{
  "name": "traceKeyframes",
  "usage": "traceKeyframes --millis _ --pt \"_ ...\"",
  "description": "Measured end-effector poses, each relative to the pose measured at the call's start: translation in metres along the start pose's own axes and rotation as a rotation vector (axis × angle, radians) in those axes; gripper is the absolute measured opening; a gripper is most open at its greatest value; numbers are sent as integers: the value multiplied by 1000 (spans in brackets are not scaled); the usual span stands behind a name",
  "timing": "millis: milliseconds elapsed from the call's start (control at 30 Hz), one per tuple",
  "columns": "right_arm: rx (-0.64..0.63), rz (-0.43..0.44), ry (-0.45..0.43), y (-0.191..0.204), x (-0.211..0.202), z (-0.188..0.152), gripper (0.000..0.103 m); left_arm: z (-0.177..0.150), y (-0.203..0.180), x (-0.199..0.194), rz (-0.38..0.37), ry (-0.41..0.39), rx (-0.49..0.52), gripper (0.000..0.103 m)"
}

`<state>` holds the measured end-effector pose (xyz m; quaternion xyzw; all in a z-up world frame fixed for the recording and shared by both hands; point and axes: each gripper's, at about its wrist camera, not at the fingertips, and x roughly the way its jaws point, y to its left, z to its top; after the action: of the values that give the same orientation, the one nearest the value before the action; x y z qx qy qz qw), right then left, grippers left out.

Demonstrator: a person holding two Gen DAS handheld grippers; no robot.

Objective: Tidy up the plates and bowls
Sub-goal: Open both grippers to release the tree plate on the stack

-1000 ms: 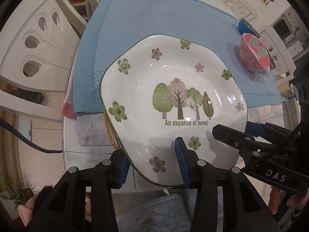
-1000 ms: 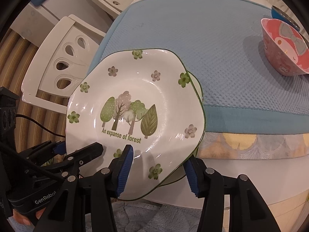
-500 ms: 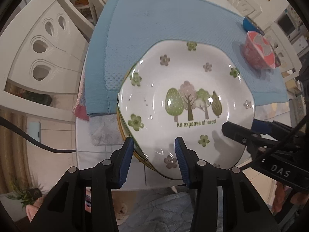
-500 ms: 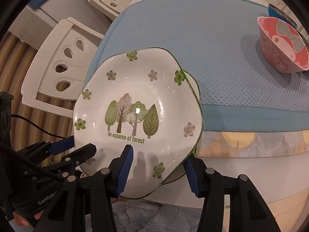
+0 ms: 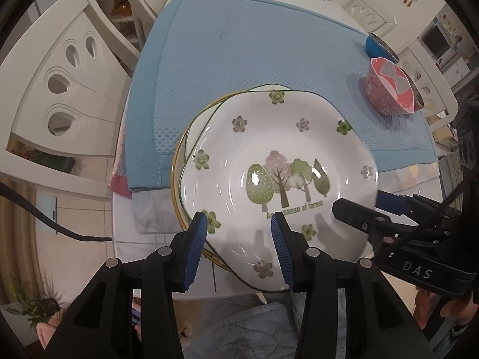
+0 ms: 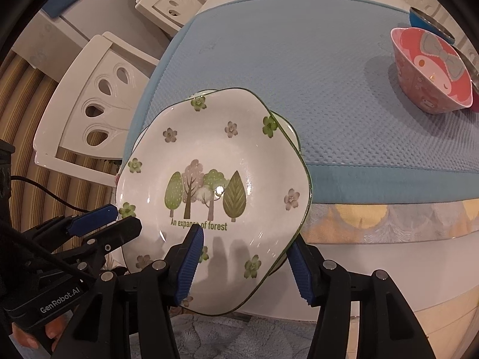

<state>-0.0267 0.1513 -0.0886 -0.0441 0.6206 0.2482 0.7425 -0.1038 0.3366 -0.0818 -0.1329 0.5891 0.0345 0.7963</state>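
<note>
1. The left tongs [image 5: 238,229] straddle the near-left rim of the forest plate [image 5: 278,179], one blue pad outside the edge and one over the plate's face; whether the pads actually press on it I cannot tell.
2. The right tongs [image 6: 245,246] sit at the plate's near-right rim, one pad over the face by the lettering, the other outside the edge with a gap showing. Their jaws have just been opening, the plate's edge between them, so they look released.
3. The forest plate, white with green trees and small flowers, rests on top of other plates [image 5: 179,161], whose rims peek out at its left and far sides.
4. That stack sits at the near edge of the counter [image 6: 389,254], partly on the blue cloth [image 5: 239,53].
5. Well apart, on the cloth's far right, stands a pink bowl [image 6: 431,71], with a blue bowl [image 5: 378,48] just behind it.
6. White chairs [image 5: 60,89] stand along the counter's left side.
</note>
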Motion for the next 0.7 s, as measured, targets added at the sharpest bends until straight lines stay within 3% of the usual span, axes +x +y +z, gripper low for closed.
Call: traceKeyframes --millis 100,700 --pt "-2 -43 8 -3 -1 -3 59 1 -7 -4 -29 -9 16 42" --pt "120 -35 -51 -45 -26 -15 59 16 -50 11 -69 16 153 43"
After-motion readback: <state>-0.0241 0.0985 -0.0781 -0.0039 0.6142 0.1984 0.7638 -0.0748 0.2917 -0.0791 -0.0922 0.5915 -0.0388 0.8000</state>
